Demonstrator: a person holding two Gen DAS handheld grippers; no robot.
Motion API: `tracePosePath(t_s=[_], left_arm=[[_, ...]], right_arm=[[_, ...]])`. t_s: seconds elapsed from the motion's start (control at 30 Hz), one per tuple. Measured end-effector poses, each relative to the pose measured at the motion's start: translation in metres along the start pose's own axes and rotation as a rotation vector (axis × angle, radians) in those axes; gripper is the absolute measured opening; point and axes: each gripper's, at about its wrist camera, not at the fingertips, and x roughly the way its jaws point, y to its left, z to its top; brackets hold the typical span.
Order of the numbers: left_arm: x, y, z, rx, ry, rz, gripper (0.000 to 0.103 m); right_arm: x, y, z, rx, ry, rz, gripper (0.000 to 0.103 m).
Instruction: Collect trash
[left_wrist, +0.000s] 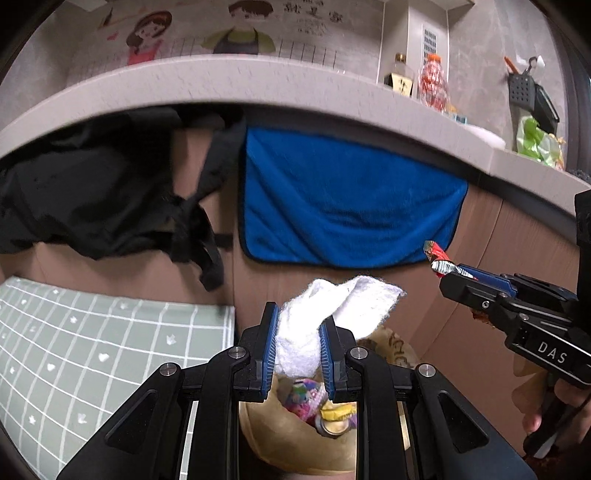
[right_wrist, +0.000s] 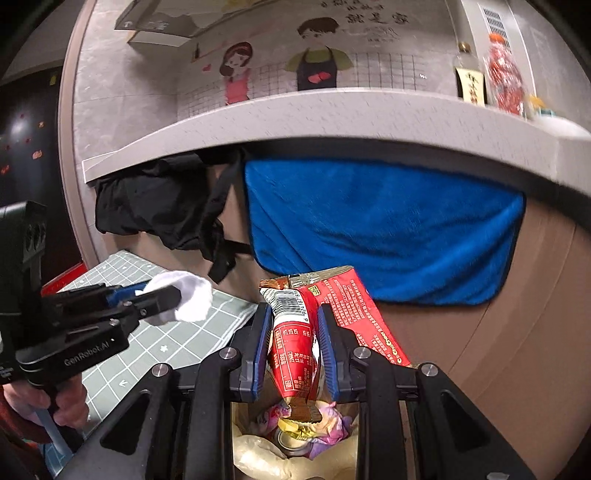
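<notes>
Left wrist view: the left claw (left_wrist: 297, 349) is clamped on a white crumpled tissue (left_wrist: 325, 317), its blue pads pressing the wad from both sides. The tissue's loose end flares up and to the right past the fingertips. Directly below the claw sits an open tan bag (left_wrist: 266, 439) holding colourful wrappers (left_wrist: 308, 400) and the top of a can (left_wrist: 334, 428); the claw's black linkage hides most of the bag's rim. At the right edge the right claw (left_wrist: 448, 271) reaches in from the side, gripping a red snack wrapper (left_wrist: 436, 256), of which only a small twisted end shows. Behind hang a blue towel (left_wrist: 347, 206) and a black cloth (left_wrist: 96, 192) under the edge of a grey counter (left_wrist: 258, 79). A green grid mat (left_wrist: 92, 354) lies at the lower left.

Right wrist view: the right claw (right_wrist: 293, 349) is closed on the red snack wrapper (right_wrist: 299, 339), which stands upright between the pads, barcode at the top, its lower crimped end hanging just above the bag (right_wrist: 258, 454). A second flap of the wrapper spreads to the right behind the right finger. The bag's contents are partly masked by the wrapper and the claw. At the left, the left claw (right_wrist: 173, 295) holds the tissue (right_wrist: 188, 299) over the mat (right_wrist: 166, 347); its pads are mostly covered by the wad. The hand (right_wrist: 40, 402) gripping its handle is cut off by the frame edge.
</notes>
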Motion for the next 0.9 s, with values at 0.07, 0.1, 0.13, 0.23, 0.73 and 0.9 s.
tracePosePath(t_s=[0.07,0.1,0.13,0.23,0.73,0.9], left_arm=[[0.007,0.001,-0.004,-0.003,0.016,-0.008,0.022],[0.011,0.001,-0.005,-0.005,0.025,-0.016,0.022],[0.015,0.001,-0.007,-0.011,0.036,-0.031,0.022],[0.024,0.004,-0.008,-0.027,0.044,-0.077,0.027],[0.016,0.033,-0.007,-0.081,0.106,-0.05,0.044],[-0.045,0.037,-0.028,-0.035,0.059,0.042,0.044]], right_arm=[[0.006,-0.006,-0.005,0.019,0.014,0.005,0.024],[0.008,-0.008,-0.007,0.025,0.019,0.006,0.025],[0.01,-0.009,-0.009,0.029,0.023,0.005,0.025],[0.015,-0.012,-0.014,0.042,0.026,0.01,0.027],[0.008,-0.001,-0.025,0.086,0.025,-0.056,0.042],[-0.02,0.017,-0.032,0.114,-0.002,-0.041,0.046]])
